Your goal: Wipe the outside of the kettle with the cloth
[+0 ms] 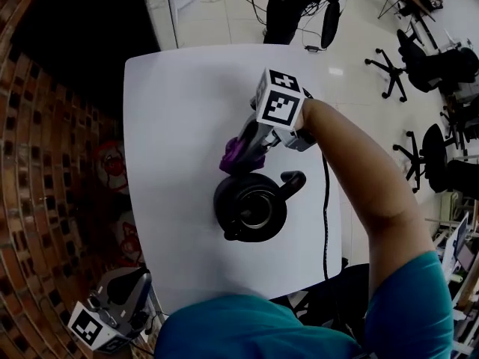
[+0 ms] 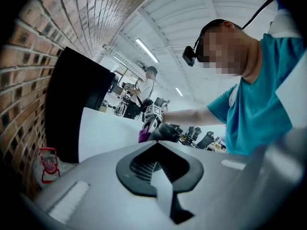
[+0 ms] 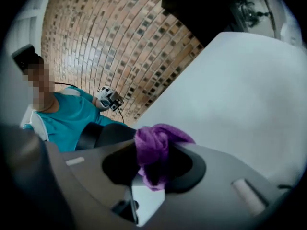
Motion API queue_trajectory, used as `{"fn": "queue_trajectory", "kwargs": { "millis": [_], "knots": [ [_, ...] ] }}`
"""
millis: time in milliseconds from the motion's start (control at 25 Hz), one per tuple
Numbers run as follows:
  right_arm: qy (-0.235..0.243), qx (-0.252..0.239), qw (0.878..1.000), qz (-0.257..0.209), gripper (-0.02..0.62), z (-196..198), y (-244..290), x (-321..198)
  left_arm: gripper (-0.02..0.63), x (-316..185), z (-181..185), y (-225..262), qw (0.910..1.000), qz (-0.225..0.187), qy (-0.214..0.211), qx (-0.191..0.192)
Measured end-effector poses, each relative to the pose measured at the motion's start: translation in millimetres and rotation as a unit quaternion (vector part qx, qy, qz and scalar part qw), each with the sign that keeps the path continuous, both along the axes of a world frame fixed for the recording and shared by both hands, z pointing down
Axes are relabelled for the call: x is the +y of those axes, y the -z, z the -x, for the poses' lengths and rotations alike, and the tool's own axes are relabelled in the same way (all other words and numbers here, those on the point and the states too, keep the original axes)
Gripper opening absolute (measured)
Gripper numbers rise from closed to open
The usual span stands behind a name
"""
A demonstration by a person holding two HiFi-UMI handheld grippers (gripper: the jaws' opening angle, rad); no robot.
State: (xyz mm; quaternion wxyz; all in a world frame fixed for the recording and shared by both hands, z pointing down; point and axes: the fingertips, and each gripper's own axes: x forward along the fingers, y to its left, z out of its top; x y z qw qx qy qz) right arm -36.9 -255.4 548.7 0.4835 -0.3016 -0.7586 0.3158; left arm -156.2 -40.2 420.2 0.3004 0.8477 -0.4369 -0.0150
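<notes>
Right gripper (image 1: 245, 149) holds cloth (image 3: 152, 150) against kettle (image 1: 251, 206) (handle pointing right).

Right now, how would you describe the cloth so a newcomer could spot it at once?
Start at the white table, where a black kettle stands near the middle. At the kettle's far side, the right hand-held gripper is shut on a small bunched cloth. It is the only purple thing there, bright against the black kettle and grey jaws.
</notes>
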Motion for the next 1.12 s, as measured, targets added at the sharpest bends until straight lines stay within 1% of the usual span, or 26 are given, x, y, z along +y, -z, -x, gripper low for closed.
{"fn": "queue_trajectory", "kwargs": {
  "millis": [200,280,360,520,600,720,800,920,1120],
  "knots": [
    [-0.067,-0.048,0.997,0.004,0.117,-33.2,-5.1,-1.5,0.001,-9.9,-14.3,3.2,0.9997,0.005,-0.024,-0.009],
    [-0.097,-0.069,0.993,0.001,0.117,-47.2,-6.7,0.2,0.000,-11.9,-18.8,5.3,0.9994,0.007,-0.031,-0.014],
    [-0.135,-0.090,0.987,-0.011,0.116,-60.7,-7.1,0.5,0.000,-12.8,-24.0,7.4,0.9991,0.009,-0.039,-0.017],
    [-0.222,-0.141,0.964,-0.046,0.115,-79.8,0.2,-4.1,0.000,-16.2,-33.2,13.9,0.9987,0.005,-0.048,-0.017],
    [-0.258,-0.160,0.952,-0.049,0.115,-88.6,0.9,-4.2,0.000,-17.6,-37.6,17.7,0.9985,0.002,-0.052,-0.015],
    [-0.308,-0.174,0.935,-0.032,0.115,-101.1,-2.5,-7.2,0.000,-16.1,-42.4,21.6,0.9983,-0.002,-0.056,-0.017],
    [-0.336,-0.180,0.924,-0.011,0.115,-108.4,-5.2,-9.3,0.000,-8.6,-43.8,18.8,0.9978,0.007,-0.063,-0.021],
    [-0.376,-0.187,0.907,0.019,0.115,-118.8,-9.7,-9.4,0.000,-2.2,-45.1,18.2,0.9974,0.010,-0.067,-0.025],
    [-0.421,-0.188,0.887,0.028,0.115,-136.1,-19.9,8.0,0.000,4.2,-50.6,22.1,0.9974,0.015,-0.068,-0.020]
  ]
}}
